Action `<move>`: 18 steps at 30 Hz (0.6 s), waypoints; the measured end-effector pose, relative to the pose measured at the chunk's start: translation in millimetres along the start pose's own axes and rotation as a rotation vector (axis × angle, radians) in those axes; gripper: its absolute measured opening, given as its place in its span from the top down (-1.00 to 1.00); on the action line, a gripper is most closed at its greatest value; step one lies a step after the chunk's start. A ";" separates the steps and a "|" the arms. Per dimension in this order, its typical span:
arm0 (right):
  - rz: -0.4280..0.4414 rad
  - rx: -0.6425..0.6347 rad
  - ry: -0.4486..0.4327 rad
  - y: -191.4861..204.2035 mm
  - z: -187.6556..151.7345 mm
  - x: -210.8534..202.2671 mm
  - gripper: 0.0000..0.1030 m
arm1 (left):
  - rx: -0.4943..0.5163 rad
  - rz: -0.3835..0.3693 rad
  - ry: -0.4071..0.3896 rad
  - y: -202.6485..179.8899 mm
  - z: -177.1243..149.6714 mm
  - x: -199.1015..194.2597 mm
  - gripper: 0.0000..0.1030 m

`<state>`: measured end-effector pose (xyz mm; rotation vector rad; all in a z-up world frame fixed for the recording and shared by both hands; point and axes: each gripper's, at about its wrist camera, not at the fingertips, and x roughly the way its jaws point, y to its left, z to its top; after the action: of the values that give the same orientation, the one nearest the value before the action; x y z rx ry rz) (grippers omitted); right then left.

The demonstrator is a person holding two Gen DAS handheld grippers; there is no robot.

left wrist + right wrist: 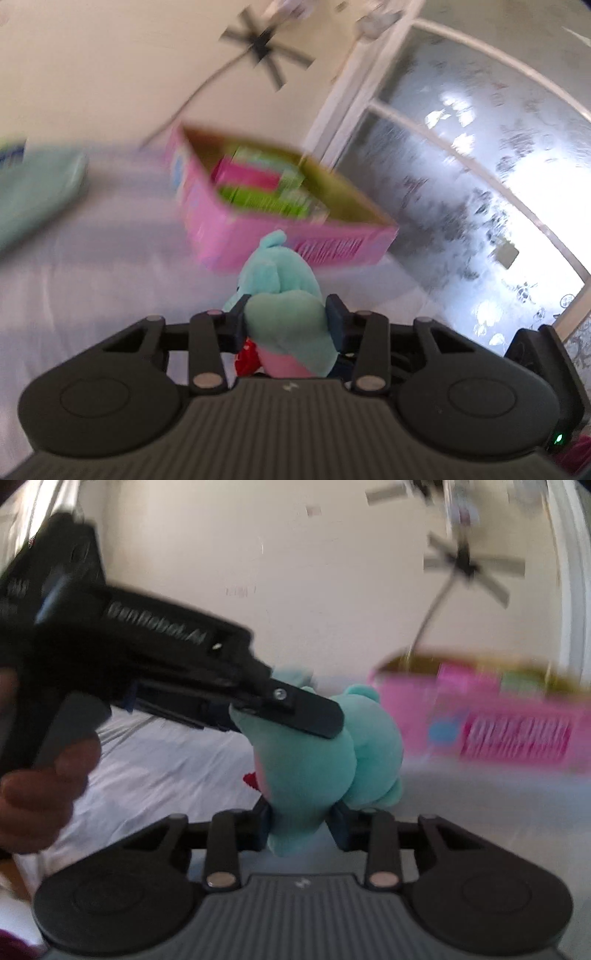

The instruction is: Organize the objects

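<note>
Left wrist view, teal plush toy (284, 314) clamped between left fingers (238, 321), right fingers (264, 821) also clenched on it

Each gripper is matte black plastic: the left gripper (285, 321) has a ribbed grey top plate, two round side housings, silver rivets on its linkage bars and dark blue finger pads (337, 314). Seen from the right wrist, its side carries white lettering and a silver screw (279, 693).

White lettering on the side of the black handheld left gripper (295, 716), at about nine o'clock in the right wrist view, reads roughly "GenRobot.AI". Print on the open pink cardboard box (517, 738) at three o'clock is too blurred to read.
</note>
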<state>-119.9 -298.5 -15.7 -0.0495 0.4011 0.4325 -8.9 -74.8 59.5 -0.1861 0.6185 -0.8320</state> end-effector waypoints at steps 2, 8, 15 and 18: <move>-0.030 -0.007 -0.052 -9.5 16.0 -0.4 0.40 | 0.054 -0.005 -0.048 -11.9 16.1 0.5 0.13; -0.048 0.115 -0.069 -64.0 57.5 29.3 0.40 | 0.118 0.028 -0.097 -25.9 62.9 43.6 0.13; 0.027 0.322 0.055 -126.0 73.3 85.6 0.34 | 0.079 0.151 -0.003 -10.5 101.9 115.0 0.12; 0.040 0.337 0.116 -134.1 75.5 100.1 0.31 | 0.041 0.201 0.036 -1.6 105.4 131.3 0.09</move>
<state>47.0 -370.5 9.9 0.2622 0.5857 0.3978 118.4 -181.4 87.8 -0.0706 0.6422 -0.6548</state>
